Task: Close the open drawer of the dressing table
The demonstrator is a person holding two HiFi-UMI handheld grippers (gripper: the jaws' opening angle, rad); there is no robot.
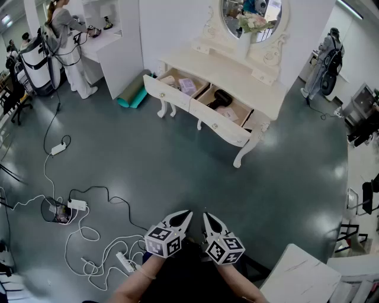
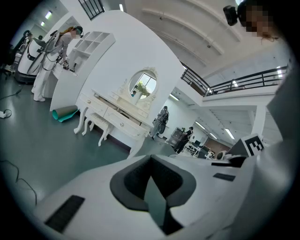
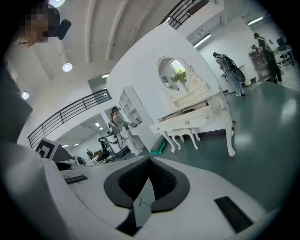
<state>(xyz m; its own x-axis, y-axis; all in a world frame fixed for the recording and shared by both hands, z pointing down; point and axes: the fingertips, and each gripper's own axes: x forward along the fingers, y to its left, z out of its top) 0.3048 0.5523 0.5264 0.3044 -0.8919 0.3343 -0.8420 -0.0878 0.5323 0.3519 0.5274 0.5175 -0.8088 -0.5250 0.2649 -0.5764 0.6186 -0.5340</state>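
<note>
Head view, gripper views; items as seen

1. Left hand-held gripper [image 1: 185, 218]: bottom centre of the head view, marker cube nearest the person, tip pointing up the frame. Its own view shows the jaws clenched tip to tip with nothing between them.
2. Right hand-held gripper [image 1: 208, 220]: just beside the left one, at the same height in the frame. Jaws likewise clenched and empty.
3. Bench [image 1: 237, 68]: white, on curved legs, upper centre of the head view. It stands well apart from both grippers across a stretch of grey floor [image 1: 177, 165]. An oval mirror [image 1: 251, 13] stands at its back.
4. Left-of-frame drawer [image 1: 169, 93]: pulled out from the front of the bench. It holds a pale lilac box [image 1: 188, 86].
5. Right-of-frame drawer [image 1: 220, 124]: also pulled out, side by side with the first. It holds a black object [image 1: 220, 99], kind not clear.
6. Teal mat [image 1: 131, 96]: rolled, lying on the floor just left of the bench, at the foot of a white wall.
7. Cables and power strips [image 1: 77, 205]: white and black, loose on the floor at lower left.
8. Person [image 1: 64, 35]: upper left corner, standing beside white shelving, far from the bench
</note>
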